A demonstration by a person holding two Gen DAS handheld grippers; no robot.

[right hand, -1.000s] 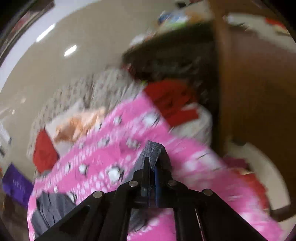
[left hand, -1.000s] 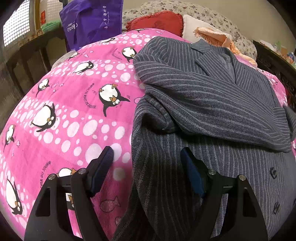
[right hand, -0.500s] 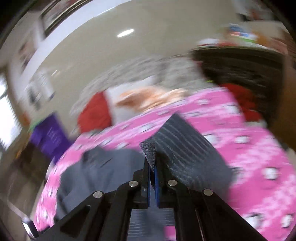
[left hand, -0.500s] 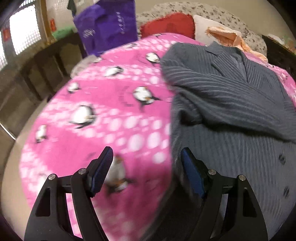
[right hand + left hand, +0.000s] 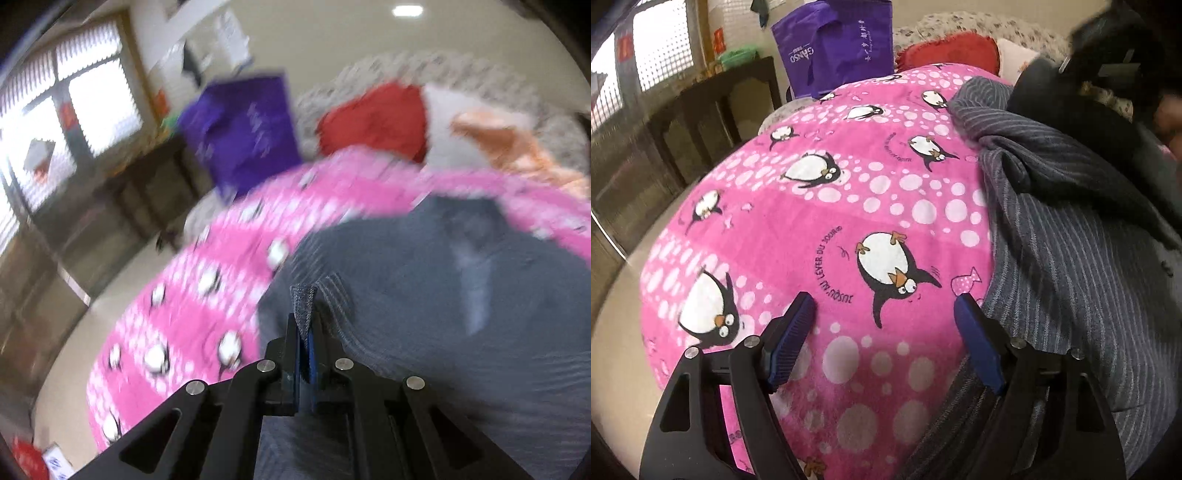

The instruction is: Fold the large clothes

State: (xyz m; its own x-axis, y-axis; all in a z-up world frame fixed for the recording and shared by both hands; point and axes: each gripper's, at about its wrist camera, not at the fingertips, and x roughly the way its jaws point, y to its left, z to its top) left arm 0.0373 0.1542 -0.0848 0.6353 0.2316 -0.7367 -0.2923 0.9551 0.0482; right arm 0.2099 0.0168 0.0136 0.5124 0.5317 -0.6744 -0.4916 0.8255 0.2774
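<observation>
- We've got the grey pinstriped jacket [image 5: 1067,258] lying on the pink penguin blanket [image 5: 849,206], covering the blanket's right-hand part in the left wrist view, with one dark sleeve folded across its upper body.
- Our left gripper [image 5: 884,321] hangs over the blanket just beside the jacket's left edge. Its jaws are well apart and opening a bit more, with only bare blanket and a cartoon penguin showing between the blue pads. The right-side pad sits right at the jacket's hem, but we can't tell if it touches.
- Our right gripper [image 5: 303,328] has its jaws pressed together on a small grey bit of the jacket's cloth [image 5: 303,306], which pokes up out of the tips. The rest of the jacket spreads out below and beyond it. That view is pretty smeared, so no finer detail.
- Past the blanket's far edge there's a purple tote bag [image 5: 838,44], a red cushion [image 5: 953,51] to the bag's right, and dark wooden furniture [image 5: 713,114] off the blanket's left side.
</observation>
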